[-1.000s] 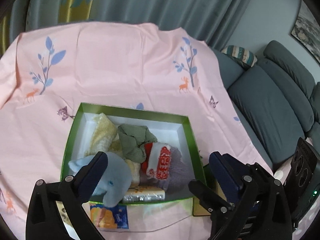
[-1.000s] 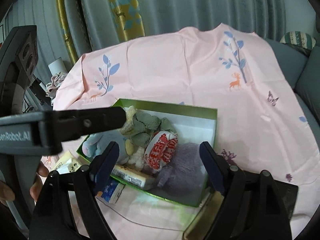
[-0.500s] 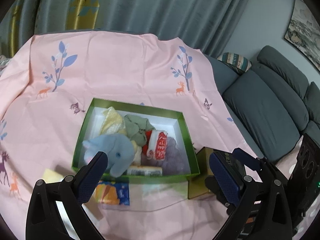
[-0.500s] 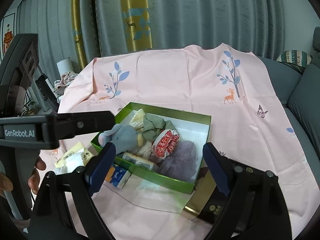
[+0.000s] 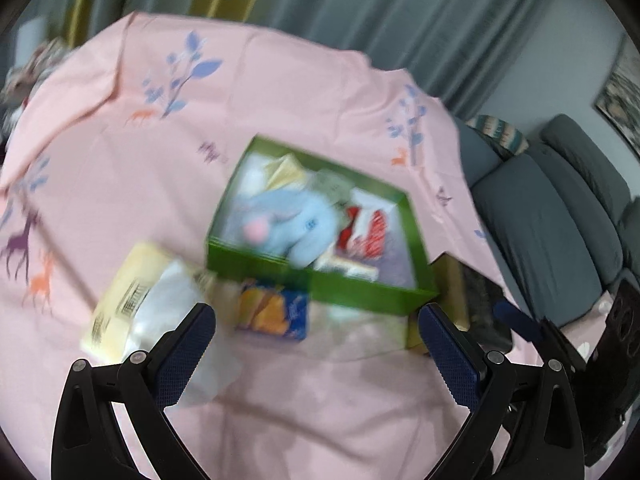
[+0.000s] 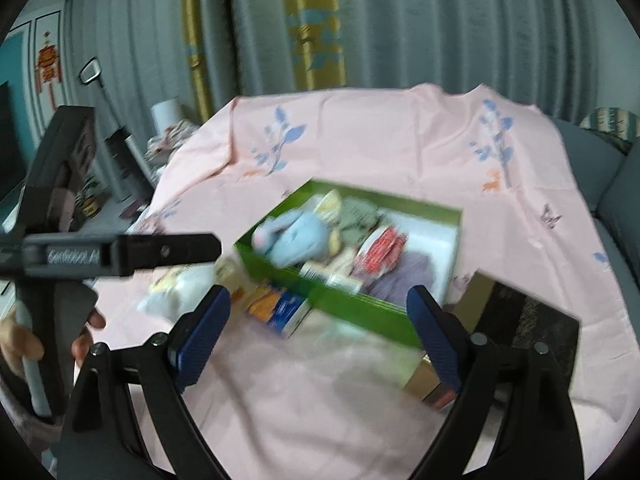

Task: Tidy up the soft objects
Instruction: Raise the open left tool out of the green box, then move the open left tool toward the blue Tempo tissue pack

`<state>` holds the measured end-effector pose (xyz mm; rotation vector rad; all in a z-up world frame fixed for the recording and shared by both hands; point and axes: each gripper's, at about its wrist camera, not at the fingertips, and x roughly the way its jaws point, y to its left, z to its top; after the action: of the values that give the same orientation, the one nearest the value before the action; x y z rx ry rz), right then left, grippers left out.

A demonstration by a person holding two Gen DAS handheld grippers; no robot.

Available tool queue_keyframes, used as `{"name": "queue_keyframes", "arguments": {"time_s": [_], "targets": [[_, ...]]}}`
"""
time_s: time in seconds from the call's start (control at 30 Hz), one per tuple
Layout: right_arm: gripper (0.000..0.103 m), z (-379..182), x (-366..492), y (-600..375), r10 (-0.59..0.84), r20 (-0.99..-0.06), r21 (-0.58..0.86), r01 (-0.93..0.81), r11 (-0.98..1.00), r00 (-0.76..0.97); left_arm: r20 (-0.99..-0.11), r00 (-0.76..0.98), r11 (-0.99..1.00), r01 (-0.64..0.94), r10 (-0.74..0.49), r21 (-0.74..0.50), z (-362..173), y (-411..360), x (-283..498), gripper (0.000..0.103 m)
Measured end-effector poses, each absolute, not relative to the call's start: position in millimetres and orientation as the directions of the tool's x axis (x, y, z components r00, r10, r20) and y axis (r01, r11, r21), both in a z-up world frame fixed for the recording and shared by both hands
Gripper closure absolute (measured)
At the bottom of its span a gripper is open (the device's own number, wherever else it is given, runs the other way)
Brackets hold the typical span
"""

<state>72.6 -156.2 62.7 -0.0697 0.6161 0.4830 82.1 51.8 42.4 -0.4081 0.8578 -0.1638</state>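
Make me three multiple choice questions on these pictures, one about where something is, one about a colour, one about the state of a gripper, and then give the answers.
1. Where is the blue plush elephant?
A. On the sofa
B. In the green box
C. Between the left gripper's fingers

2. What colour is the cloth under the box?
A. Pink
B. White
C. Grey

3. How does the right gripper stand?
A. Shut on the snack box
B. Shut on nothing
C. Open, holding nothing

Answers:
1 B, the elephant lies among the other soft things inside the box.
2 A, pink printed with blue branches and deer.
3 C, its jaws have just been opening, wide apart over the cloth with nothing between them.
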Motion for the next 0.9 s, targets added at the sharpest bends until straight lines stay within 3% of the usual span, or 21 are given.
{"name": "queue_keyframes", "arguments": {"time_s": [0.27,0.43,0.9], "targets": [[0.013,-6,71,-146,0.458,-0.678,0.164,-0.488,0.857,0.576,-0.694,0.574,0.835,-0.031,-0.434,-0.549,-13,58,67,0.002],[0.013,-23,75,-143,0.474,-0.673,0.192,-0.485,0.853,0.568,-0.678,0.561,0.834,0.041,-0.474,-0.55,-21,36,69,0.002],[0.013,-49,112,-126,0.519,-0.678,0.271,-0.479,0.835,0.521,-0.749,0.542,0.872,-0.06,-0.38,-0.485,-51,39,137,0.002]]}}
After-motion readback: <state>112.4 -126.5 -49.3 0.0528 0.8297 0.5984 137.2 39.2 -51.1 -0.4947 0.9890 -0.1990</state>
